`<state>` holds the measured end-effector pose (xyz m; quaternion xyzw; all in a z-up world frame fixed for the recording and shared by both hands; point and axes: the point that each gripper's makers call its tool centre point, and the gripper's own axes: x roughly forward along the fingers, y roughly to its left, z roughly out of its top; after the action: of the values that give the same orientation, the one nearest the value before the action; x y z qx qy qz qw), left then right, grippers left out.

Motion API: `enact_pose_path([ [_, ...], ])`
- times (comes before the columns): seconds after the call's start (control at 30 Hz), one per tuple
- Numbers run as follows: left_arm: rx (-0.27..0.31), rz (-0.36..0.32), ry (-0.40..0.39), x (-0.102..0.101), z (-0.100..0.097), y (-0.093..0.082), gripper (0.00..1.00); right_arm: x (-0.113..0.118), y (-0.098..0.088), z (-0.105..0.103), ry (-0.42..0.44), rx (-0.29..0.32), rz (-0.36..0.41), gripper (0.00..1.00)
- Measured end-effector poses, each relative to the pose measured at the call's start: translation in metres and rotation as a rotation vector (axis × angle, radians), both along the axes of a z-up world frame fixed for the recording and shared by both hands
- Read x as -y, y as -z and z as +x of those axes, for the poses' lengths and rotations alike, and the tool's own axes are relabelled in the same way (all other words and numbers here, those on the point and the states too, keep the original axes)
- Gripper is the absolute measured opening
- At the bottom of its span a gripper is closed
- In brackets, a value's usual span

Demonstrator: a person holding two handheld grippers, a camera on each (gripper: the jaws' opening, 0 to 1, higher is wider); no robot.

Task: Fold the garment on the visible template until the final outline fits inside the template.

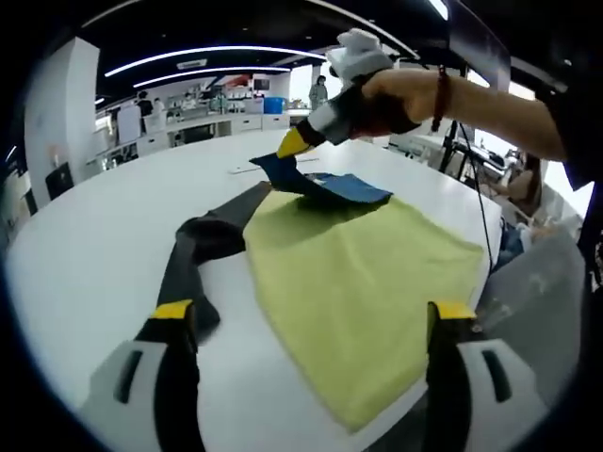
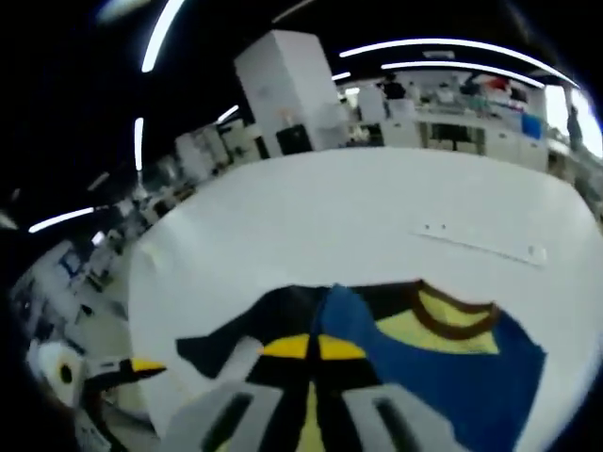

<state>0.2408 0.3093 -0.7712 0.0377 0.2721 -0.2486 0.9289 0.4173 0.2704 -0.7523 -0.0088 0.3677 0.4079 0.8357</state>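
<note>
Garment point(image 1: 363, 282) lies on the white table point(image 1: 85, 254), its yellow-green panel spread flat nearest the left gripper point(image 1: 316, 315), a dark sleeve trailing off to the panel's left, and a blue part at the far end. Left gripper hovers low over the near edge, jaws wide apart with yellow tips on either side of the panel, holding nothing. Right gripper point(image 1: 287, 148), held in a hand point(image 1: 400, 94), has its yellow-tipped jaws closed on a blue fold of the garment and lifts it off the table; right gripper view shows the tips point(image 2: 311, 347) pressed together on the blue cloth.
</note>
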Motion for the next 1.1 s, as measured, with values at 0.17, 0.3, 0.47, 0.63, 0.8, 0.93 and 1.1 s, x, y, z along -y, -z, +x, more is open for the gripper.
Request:
enact_pose_path([
  [0.17,0.016,0.015,0.013,0.000,0.002,-0.003,0.99,-0.007,0.027,-0.012,-0.002,-0.054,-0.010,0.00],
  [0.3,0.016,0.011,0.005,0.000,0.002,-0.004,0.99,-0.010,0.047,-0.020,-0.001,-0.096,-0.019,0.00],
  [0.47,0.009,0.013,-0.003,-0.003,-0.002,-0.001,0.99,-0.011,0.065,-0.027,0.020,-0.143,-0.014,0.00],
  [0.63,0.005,0.011,-0.010,-0.004,-0.003,0.001,0.99,-0.014,0.078,-0.034,0.028,-0.170,-0.009,0.00],
  [0.8,0.008,0.011,-0.013,-0.005,-0.003,0.000,0.99,-0.017,0.080,-0.037,0.040,-0.177,-0.001,0.00],
  [0.93,0.007,0.017,-0.015,-0.008,-0.002,0.001,0.99,-0.020,0.081,-0.041,0.030,-0.194,0.003,0.00],
  [1.1,0.005,0.032,-0.011,-0.011,-0.002,0.002,0.99,-0.026,0.085,-0.049,0.026,-0.259,0.035,0.00],
])
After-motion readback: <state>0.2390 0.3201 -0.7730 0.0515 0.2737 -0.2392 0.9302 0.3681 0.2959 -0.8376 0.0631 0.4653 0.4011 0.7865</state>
